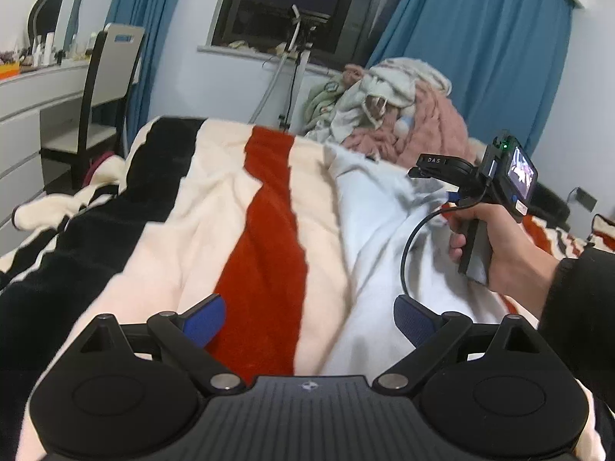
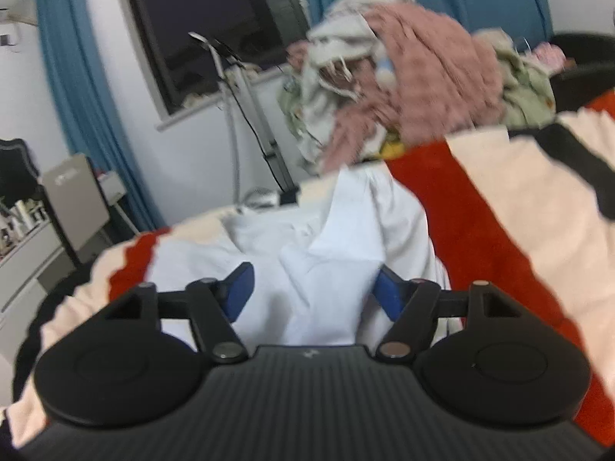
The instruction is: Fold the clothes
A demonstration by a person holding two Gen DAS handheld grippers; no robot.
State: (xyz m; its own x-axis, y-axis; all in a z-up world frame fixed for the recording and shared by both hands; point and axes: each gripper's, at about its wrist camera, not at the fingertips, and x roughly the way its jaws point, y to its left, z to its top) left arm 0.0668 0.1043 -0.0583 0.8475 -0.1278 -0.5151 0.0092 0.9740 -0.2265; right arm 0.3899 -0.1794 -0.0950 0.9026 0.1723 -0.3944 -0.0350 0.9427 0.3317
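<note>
Hovering: both grippers held above the bed, neither touching cloth.
Garment: white garment [image 1: 369, 238] lies rumpled on the striped blanket [image 1: 265, 230], apart from the unsorted clothes pile [image 1: 388, 103] at the far end.
Long axis: runs roughly away from the person, from the near edge toward the pile; a little slanted in the left view.
Left gripper [image 1: 309, 324]: fingers spread wide, nothing between them. It sits over the red stripe and cream pile; garment lies ahead and to its right.
Right gripper [image 2: 311, 296]: fingers apart, empty. Garment lies directly ahead and below, filling the gap between the blue pads [image 2: 240, 292]. View is motion-blurred.
Right hand [image 1: 496, 238]: seen from the left camera, gripping the handle above the garment's right side.
Nearer arm: judged the right; it is already centred on the cloth.
Next move, judged: right drops onto the near hem; left must shift rightward first.
Risk: loose folds may bunch, so a pinch could take several layers.
</note>
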